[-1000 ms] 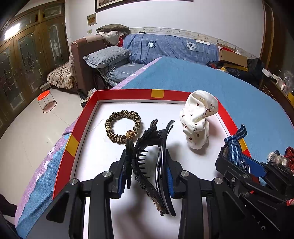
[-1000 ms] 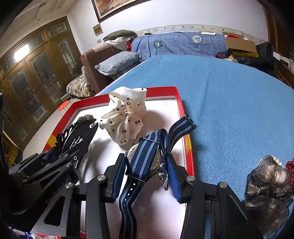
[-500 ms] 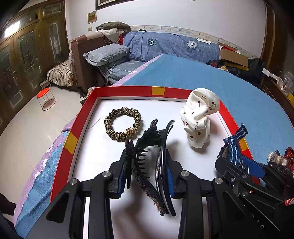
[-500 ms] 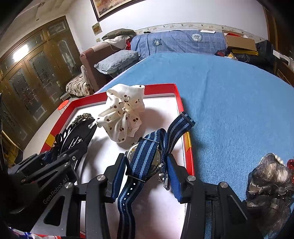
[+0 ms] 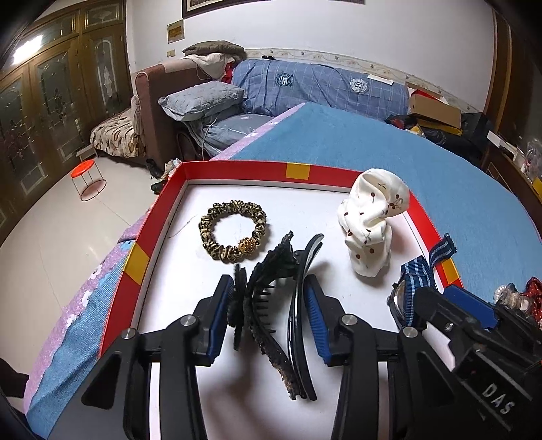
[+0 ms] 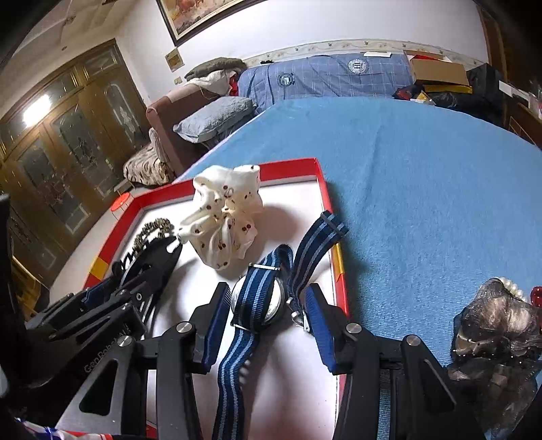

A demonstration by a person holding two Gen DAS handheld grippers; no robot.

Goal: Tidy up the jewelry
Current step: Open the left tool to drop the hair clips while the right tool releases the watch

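The black toothed plastic hair claw (image 5: 271, 304), low-centre in the red-rimmed white tray (image 5: 162, 216), now sits looser — the left gripper (image 5: 267, 314) is opening around it, so release looks begun — while the right gripper (image 6: 267, 314) brackets the blue-striped strap watch (image 6: 261, 298).

I am in a lived-in home, a bedroom or sitting room. Under my fingers lies a bed or table under a blue cover (image 6: 423, 189). Beyond them stands a brown sofa (image 5: 152, 98) with a grey pillow (image 5: 203, 100) and a blue checked quilt (image 5: 321, 88). Far to their left rise carved wooden cabinet doors (image 5: 50, 111), and a framed picture (image 6: 200, 13) hangs above, though the edges blur.
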